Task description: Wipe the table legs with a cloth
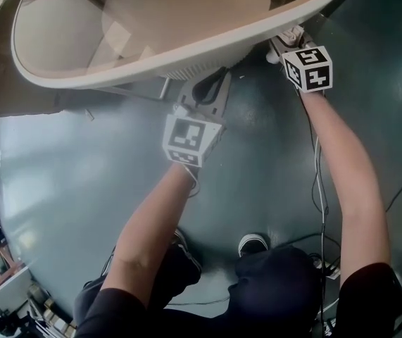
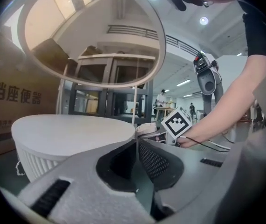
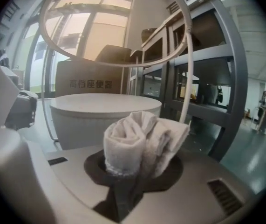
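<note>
The table has a white ring-shaped top [image 1: 186,63], thin white rod legs and a round white ribbed base [image 2: 67,129]. My left gripper [image 2: 136,143] reaches under the top and is shut on one thin leg [image 2: 136,106], which runs up from between its jaws. In the head view the left gripper [image 1: 211,83] sits at the centre, below the rim. My right gripper [image 3: 139,171] is shut on a rolled white cloth [image 3: 142,136]. It is held next to another thin leg [image 3: 187,78], just left of it. The right gripper [image 1: 285,44] is at the table's right edge.
A brown cardboard box with print [image 2: 7,101] stands behind the base. Dark metal shelving [image 3: 207,78] rises to the right of the table. Cables [image 1: 320,189] trail over the grey floor beside the person's shoes [image 1: 253,243].
</note>
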`<action>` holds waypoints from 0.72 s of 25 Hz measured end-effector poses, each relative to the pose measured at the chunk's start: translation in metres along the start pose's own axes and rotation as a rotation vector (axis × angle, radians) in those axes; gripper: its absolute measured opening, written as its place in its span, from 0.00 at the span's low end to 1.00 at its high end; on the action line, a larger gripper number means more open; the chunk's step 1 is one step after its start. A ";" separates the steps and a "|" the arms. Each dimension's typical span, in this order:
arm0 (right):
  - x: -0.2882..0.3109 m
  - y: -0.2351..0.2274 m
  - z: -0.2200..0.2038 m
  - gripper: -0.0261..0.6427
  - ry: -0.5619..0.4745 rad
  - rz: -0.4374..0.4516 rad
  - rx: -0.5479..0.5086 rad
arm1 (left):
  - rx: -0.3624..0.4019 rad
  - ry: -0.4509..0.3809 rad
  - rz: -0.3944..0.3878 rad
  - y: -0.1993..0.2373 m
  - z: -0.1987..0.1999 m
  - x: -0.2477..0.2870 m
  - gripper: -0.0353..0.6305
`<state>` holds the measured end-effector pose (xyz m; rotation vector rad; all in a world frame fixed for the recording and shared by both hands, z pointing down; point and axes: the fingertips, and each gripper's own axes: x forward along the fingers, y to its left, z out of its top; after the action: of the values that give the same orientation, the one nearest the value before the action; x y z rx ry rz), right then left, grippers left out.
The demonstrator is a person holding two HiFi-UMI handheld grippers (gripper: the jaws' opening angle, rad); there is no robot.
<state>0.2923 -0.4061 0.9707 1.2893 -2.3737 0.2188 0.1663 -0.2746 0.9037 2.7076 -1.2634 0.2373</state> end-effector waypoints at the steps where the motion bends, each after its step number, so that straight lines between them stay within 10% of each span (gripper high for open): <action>1: 0.002 -0.010 -0.002 0.17 0.013 -0.031 0.020 | 0.002 -0.006 -0.005 -0.001 0.003 -0.001 0.08; 18: -0.016 0.143 0.015 0.16 -0.145 0.061 0.066 | -0.213 0.002 0.213 0.055 -0.046 -0.089 0.06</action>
<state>0.1768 -0.3195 0.9596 1.3046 -2.5501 0.2307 0.0642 -0.2340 0.9336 2.3968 -1.4847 0.1205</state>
